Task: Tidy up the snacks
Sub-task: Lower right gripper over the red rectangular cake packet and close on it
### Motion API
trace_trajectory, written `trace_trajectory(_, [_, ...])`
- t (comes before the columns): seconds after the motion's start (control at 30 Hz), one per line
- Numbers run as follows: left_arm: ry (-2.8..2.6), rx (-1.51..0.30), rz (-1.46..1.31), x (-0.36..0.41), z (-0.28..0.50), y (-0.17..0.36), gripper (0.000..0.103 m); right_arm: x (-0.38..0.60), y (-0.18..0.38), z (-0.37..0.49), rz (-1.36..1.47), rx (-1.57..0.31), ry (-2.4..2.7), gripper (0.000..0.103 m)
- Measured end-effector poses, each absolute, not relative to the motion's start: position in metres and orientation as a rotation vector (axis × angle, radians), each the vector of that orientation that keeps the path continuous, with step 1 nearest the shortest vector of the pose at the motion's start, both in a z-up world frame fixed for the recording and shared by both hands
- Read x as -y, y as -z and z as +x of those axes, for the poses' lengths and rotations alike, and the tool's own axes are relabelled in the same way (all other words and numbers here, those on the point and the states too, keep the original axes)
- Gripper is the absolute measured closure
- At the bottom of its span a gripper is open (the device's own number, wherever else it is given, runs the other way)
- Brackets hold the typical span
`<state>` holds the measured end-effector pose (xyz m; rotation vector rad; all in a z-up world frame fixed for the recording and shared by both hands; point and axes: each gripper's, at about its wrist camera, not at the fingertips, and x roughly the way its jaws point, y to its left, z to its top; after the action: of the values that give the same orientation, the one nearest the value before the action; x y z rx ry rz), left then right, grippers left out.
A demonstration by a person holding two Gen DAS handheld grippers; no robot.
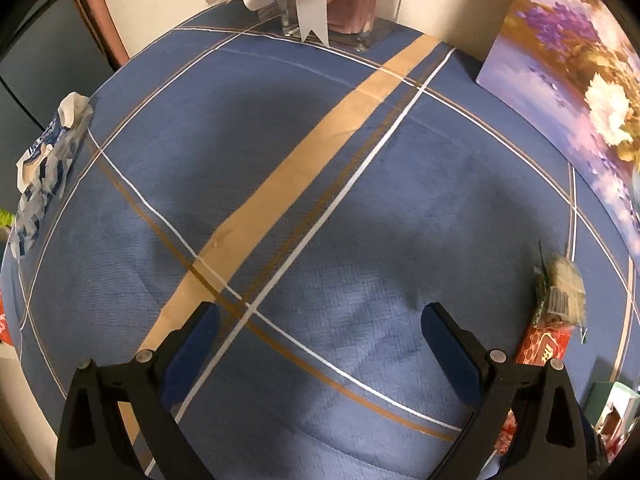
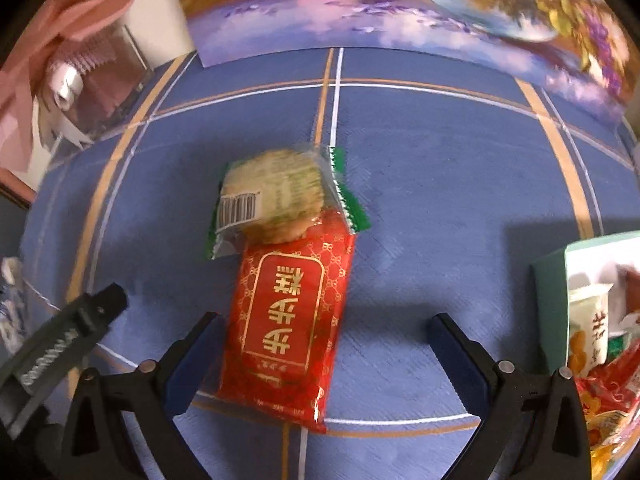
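Note:
A red snack packet [image 2: 290, 328] with gold characters lies flat on the blue tablecloth [image 2: 440, 184]. A clear green-edged biscuit packet [image 2: 276, 200] rests on its far end. My right gripper [image 2: 326, 330] stands open over the red packet, whose near half lies between the fingers. My left gripper [image 1: 320, 322] is open above bare blue cloth [image 1: 280, 152], nothing between its fingers. In the left wrist view the biscuit packet [image 1: 562, 288] and the red packet [image 1: 542, 344] sit at the right edge. A blue-and-white wrapper [image 1: 48, 160] lies at the far left.
A green box [image 2: 592, 304] holding several snack packets stands at the right, more red packets [image 2: 612, 412] before it. A flower painting [image 2: 400, 12] leans at the back. A clear case with pink ribbon [image 1: 340, 4] stands at the back. The other gripper's black body [image 2: 60, 352] shows lower left.

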<state>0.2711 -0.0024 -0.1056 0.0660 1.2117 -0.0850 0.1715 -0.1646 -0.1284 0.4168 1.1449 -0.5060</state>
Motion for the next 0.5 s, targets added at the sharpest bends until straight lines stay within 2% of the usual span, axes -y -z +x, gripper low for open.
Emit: trace_trajectory(0.5, [0.104, -1.197, 0.069, 0.003, 0.266, 0.104, 0.003, 0.17, 0.132, 0.175, 0.352, -1.112, 0.546, 0.003])
